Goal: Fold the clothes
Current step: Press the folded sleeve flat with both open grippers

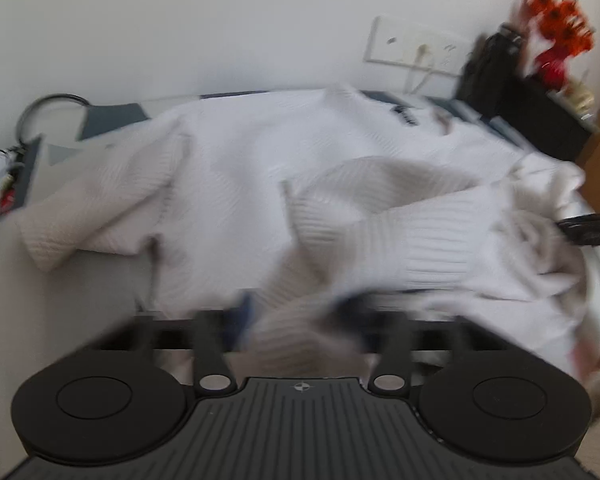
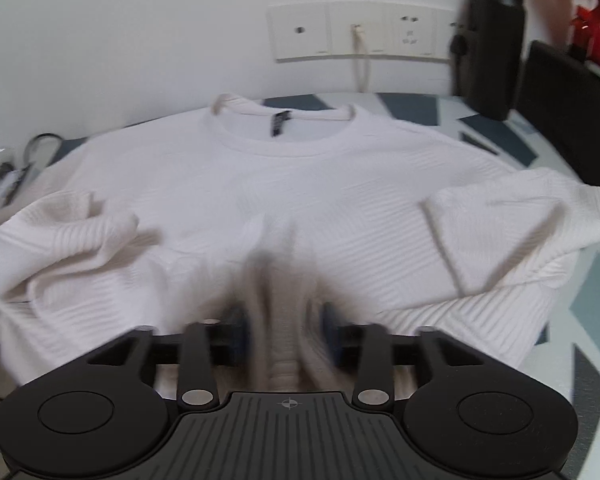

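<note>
1. While the white sweater [image 2: 300,184] is lying spread on the patterned table [image 2: 416,108], we are gripping its hem fabric in the right gripper [image 2: 284,320], fingers clenched on it.
2. We are pinching another fold of the sweater in the left gripper [image 1: 300,316].
3. Beyond the sweater's collar [image 2: 284,124], a wall socket panel [image 2: 360,32] is showing, with a black bottle [image 2: 492,44] beside it.

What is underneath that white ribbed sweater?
The white ribbed sweater lies on a blue, grey and white geometric-patterned tablecloth, seen only around its edges; anything beneath the middle is covered.
</note>
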`<state>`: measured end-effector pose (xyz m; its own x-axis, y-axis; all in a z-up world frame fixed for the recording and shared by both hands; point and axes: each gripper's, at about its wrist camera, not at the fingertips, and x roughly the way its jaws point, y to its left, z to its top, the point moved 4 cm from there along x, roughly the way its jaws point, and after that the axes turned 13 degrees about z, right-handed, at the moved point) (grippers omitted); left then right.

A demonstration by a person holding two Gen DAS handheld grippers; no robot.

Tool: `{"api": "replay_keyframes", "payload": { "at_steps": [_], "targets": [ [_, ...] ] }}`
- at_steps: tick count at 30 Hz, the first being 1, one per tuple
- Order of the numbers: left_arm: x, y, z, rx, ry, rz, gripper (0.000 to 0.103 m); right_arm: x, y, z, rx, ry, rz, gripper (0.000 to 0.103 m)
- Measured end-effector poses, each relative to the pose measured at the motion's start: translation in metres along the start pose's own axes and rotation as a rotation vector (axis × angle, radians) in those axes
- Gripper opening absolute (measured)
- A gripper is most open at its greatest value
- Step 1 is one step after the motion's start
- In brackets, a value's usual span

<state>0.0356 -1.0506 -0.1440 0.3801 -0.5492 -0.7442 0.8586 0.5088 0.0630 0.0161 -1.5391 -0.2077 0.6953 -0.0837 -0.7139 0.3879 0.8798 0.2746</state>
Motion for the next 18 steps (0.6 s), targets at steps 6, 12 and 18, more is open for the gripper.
{"api": "replay_keyframes", "payload": {
  "at_steps": [6, 12, 18],
  "targets": [
    [0.013, 0.005, 0.007, 0.039, 0.009, 0.033, 0.098, -0.015, 0.003, -0.005, -0.121, -0.032, -0.242, 0.102],
    [0.026, 0.010, 0.005, 0.020, 0.052, 0.043, 0.103, -0.017, -0.024, -0.018, 0.030, -0.018, -0.305, 0.102],
    [0.044, 0.017, 0.000, -0.022, 0.117, 0.027, 0.103, -0.014, -0.055, -0.028, 0.240, -0.018, -0.303, 0.102]
  ]
}}
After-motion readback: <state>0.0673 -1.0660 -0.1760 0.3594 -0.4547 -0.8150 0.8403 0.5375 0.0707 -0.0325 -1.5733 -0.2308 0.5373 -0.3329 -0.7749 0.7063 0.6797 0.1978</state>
